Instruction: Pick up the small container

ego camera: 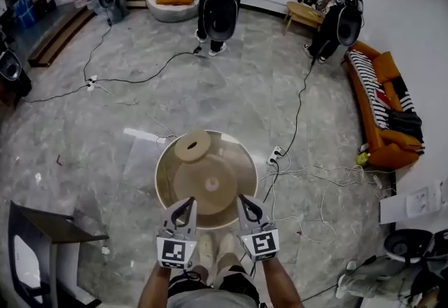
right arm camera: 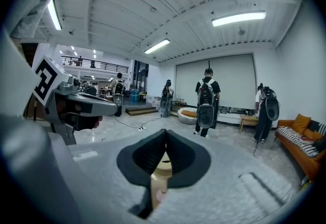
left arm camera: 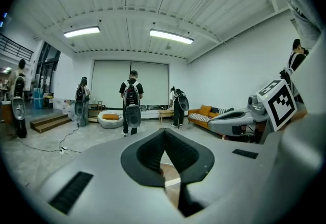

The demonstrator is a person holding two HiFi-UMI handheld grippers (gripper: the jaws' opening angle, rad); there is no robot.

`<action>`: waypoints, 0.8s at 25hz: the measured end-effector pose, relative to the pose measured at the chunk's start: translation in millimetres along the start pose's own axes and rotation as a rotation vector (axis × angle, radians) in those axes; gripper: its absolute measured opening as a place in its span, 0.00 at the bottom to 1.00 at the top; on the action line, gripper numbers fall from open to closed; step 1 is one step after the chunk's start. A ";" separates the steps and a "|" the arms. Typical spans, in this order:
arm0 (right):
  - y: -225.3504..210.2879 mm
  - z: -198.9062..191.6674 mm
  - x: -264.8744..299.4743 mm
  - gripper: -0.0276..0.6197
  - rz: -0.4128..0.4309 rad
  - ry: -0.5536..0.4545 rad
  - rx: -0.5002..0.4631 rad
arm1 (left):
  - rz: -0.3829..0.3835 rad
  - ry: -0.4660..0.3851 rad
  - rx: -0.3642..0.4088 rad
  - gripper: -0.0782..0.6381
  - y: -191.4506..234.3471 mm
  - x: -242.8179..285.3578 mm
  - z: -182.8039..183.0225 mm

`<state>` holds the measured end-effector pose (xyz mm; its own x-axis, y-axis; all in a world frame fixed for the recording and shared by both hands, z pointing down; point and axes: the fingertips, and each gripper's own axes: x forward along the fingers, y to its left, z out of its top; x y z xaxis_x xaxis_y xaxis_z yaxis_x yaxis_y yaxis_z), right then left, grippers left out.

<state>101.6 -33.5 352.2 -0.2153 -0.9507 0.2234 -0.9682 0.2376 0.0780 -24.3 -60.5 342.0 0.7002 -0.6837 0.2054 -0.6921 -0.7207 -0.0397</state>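
Jaws shut tight and empty, the left gripper [ego camera: 186, 204] and right gripper [ego camera: 248, 206] hover at the round beige table's [ego camera: 162, 191] six o'clock edge, likely staged for reaching the small tan round container [ego camera: 192, 146] at eleven o'clock.

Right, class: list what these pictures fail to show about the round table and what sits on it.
Head view: tan round piece on the table, too small to tell container from lid.
Head view: table's near edge, hidden behind the left hand-held gripper and right hand-held gripper.
Gripper views: tabletop, blocked by each gripper's own body; only a tan sliver shows past shut jaws.
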 end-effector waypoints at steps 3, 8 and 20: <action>4.2 -17.7 32.7 0.04 0.049 0.039 -0.007 | 0.019 0.033 -0.011 0.13 15.7 15.2 -27.4; 4.4 -63.7 86.8 0.04 0.111 0.078 -0.018 | 0.084 0.075 -0.119 0.13 39.9 50.7 -73.4; -3.2 -185.4 179.7 0.04 0.216 0.152 -0.011 | 0.153 0.158 -0.188 0.13 76.0 128.3 -193.7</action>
<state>89.6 -168.1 572.3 -0.3943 -0.8371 0.3792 -0.9004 0.4344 0.0228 -21.0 -180.9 554.8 0.5592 -0.7461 0.3614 -0.8184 -0.5663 0.0971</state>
